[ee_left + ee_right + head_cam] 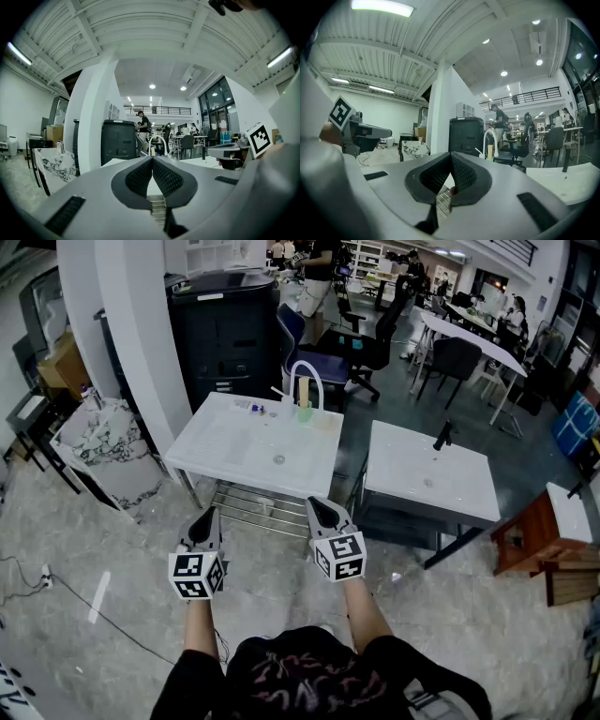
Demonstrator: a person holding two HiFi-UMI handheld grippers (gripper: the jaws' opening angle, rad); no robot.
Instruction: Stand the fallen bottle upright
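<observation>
Left hand-held gripper [211, 513] and right hand-held gripper [314, 505] both pinched closed on nothing, well short of the desk [234, 454], where the tiny fallen bottle [255, 409] seemingly lies by the far edge; probably light and rolly, so grab mid-body.

The white tabletop [234, 451] looks smooth and faintly glossy, the wire shelf [248, 507] beneath it bright metal, the floor [112, 549] mottled and rough (stone or concrete, hard to say), the stool [530, 535] at three o'clock brown wood, and the left gripper [152, 160] matt grey plastic with black ribbed pads [139, 178].
</observation>
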